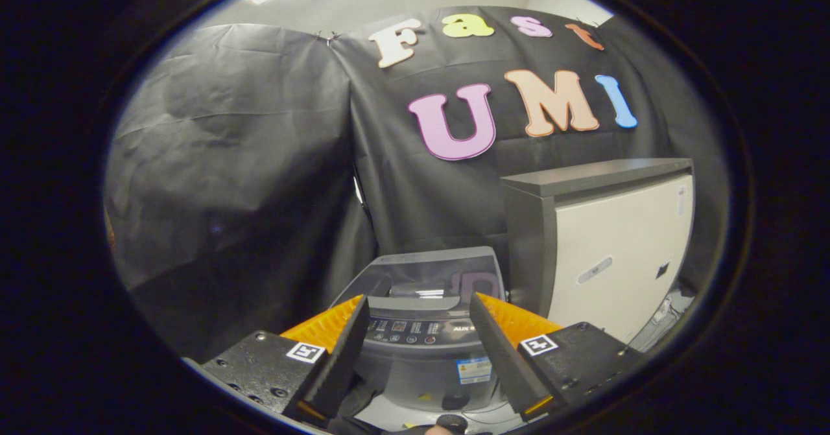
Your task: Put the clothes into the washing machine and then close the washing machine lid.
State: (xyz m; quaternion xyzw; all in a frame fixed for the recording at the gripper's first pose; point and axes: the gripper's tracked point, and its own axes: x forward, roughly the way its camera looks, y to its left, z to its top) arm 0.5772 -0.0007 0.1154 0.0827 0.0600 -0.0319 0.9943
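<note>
A grey top-loading washing machine [421, 364] stands on the floor against the black cloth wall, just ahead of my gripper [420, 302]. Its control panel [408, 331] sits between my two fingers. Behind the panel the tinted see-through lid [428, 270] appears to lie flat over the tub and reflects the wall. My fingers [343, 357] are spread wide apart with nothing between them, so the gripper is open. A small dark object [449, 422] lies low between the finger bases, too cut off to identify.
A white cabinet [616, 253] with a grey top stands close to the right of the washing machine and rises higher than it. Black cloth [246, 182] hangs behind and to the left. A strip of pale floor [655, 331] lies by the cabinet's foot.
</note>
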